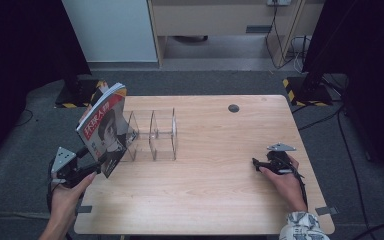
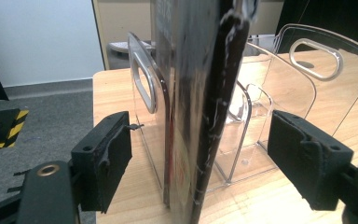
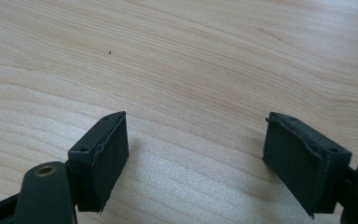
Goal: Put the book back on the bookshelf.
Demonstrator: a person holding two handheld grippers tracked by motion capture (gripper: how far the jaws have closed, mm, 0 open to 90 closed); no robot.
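- While the magazine (image 1: pixel 104 129) stands on its lower edge at the left end of the clear acrylic rack (image 1: pixel 152 134), the left gripper (image 1: pixel 91 171) sits at its near bottom corner, at the table's (image 1: pixel 215 195) left edge.
- In the left gripper view the jaws stand wide, one pad on either side of the magazine's spine (image 2: pixel 200 116); neither pad touches it, so nothing is clamped.
- Magazine leans left and up, cover facing the person, its long axis near upright. Whether it rests in the first slot or against the rack's outer wall, I cannot tell.
- Rack's dividers (image 2: pixel 145 88) lie straight ahead of the left jaws, just behind the magazine.
- Right gripper (image 1: pixel 258 163) rests on bare wood at the table's right side, well apart from the rack; jaws spread wide and empty in the right gripper view.
- Judgement: the left hand is far nearer, and the coming move turns on the magazine lying edge-on between its jaws, spine running up and down.
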